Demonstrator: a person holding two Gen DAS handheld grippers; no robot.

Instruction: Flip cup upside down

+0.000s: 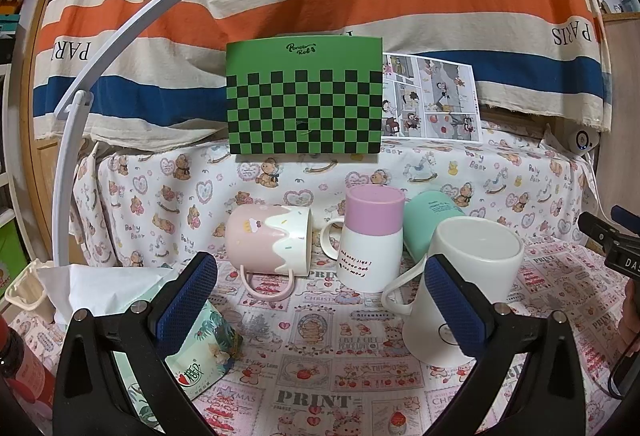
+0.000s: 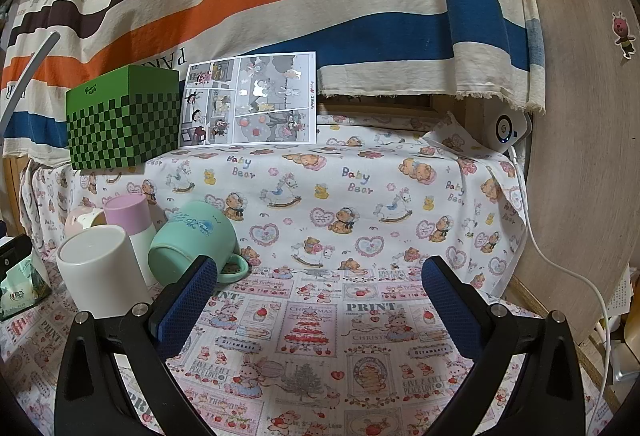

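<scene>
Both tools wide open, nothing held: left tool [image 1: 320, 300], right tool [image 2: 320, 300]. Pink cup [image 1: 267, 242] lies on its side on the bench [image 1: 320, 376], long axis running crosswise, mouth right, just ahead-left of the left tool, which looks nearer

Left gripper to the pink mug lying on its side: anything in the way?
Nothing visible. Only bare cloth lies between the open left gripper and the pink mug. A packet and a white mug flank the path.
</scene>
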